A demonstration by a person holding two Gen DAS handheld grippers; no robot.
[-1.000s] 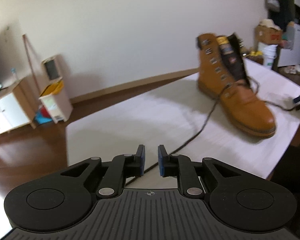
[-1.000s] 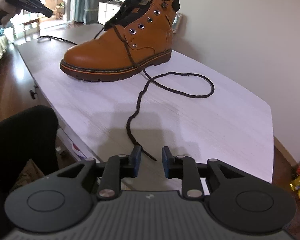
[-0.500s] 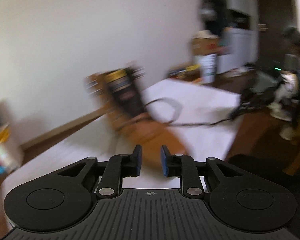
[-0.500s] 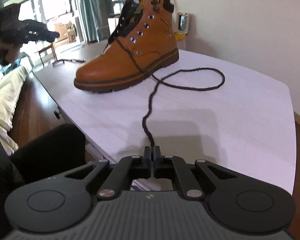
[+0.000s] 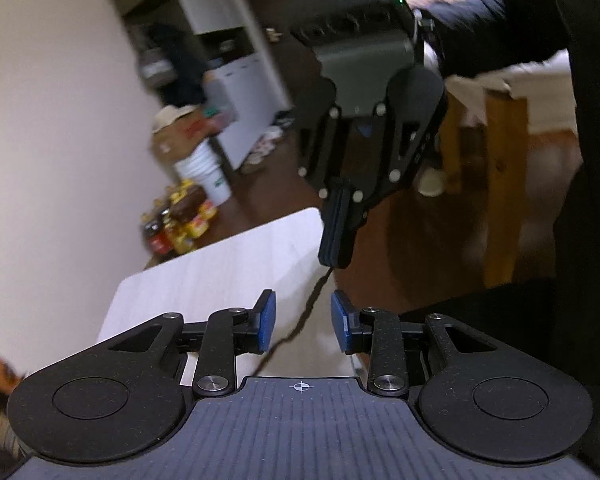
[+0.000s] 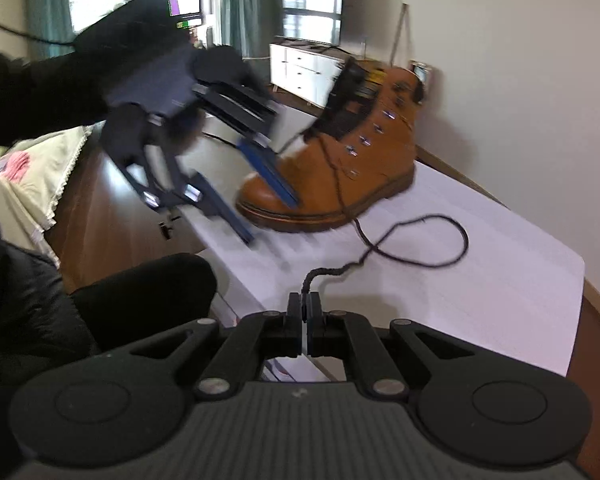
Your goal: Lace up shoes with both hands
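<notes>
A tan leather boot [image 6: 340, 168] stands on the white table [image 6: 500, 280] with a dark lace [image 6: 420, 240] looping off its right side. My right gripper [image 6: 304, 308] is shut on the lace's free end near the table's front edge; it also shows in the left wrist view [image 5: 334, 236], shut, with the lace [image 5: 312, 304] hanging from it. My left gripper [image 5: 303, 322] is open, its blue pads either side of that lace. It shows blurred in the right wrist view [image 6: 260, 200], open, just left of the boot's toe.
Only the table's corner [image 5: 220, 264] shows in the left wrist view, with bottles and a white bucket [image 5: 204, 176] on the floor behind. A wooden chair leg [image 5: 500, 184] stands to the right. A cloth-covered table [image 6: 32, 176] is at left.
My right gripper closed on the lace end and lifted it. My left gripper swung right from the boot to face the right gripper and opened wider around the lace.
</notes>
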